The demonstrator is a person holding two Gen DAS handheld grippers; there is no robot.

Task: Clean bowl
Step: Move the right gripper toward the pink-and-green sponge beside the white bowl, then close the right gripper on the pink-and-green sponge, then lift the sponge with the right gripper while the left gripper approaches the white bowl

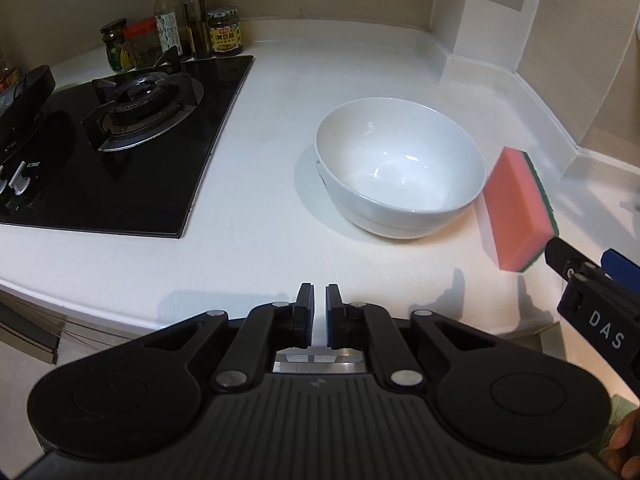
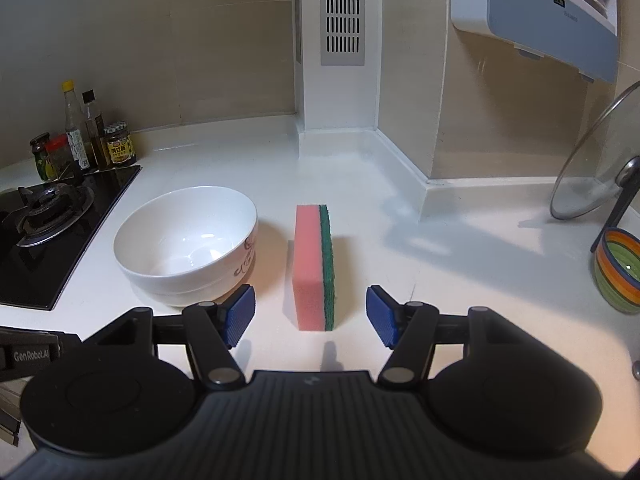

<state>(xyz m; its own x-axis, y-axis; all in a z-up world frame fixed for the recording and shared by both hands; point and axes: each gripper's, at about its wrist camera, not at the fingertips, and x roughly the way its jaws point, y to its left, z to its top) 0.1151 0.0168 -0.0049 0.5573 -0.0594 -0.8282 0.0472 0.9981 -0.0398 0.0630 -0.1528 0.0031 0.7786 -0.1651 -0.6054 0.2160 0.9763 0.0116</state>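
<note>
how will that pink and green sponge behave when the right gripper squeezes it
The sponge stands on its long edge, so a nudge could probably tip it flat. Its pink foam likely gives under the pads, while the green scrub side may grip better. The open right gripper straddles it, so closing should catch it.

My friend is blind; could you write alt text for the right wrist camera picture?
An open right gripper points at a pink and green sponge standing on edge on a white counter, with an empty white bowl just left of it. A gas stove sits further left.
</note>
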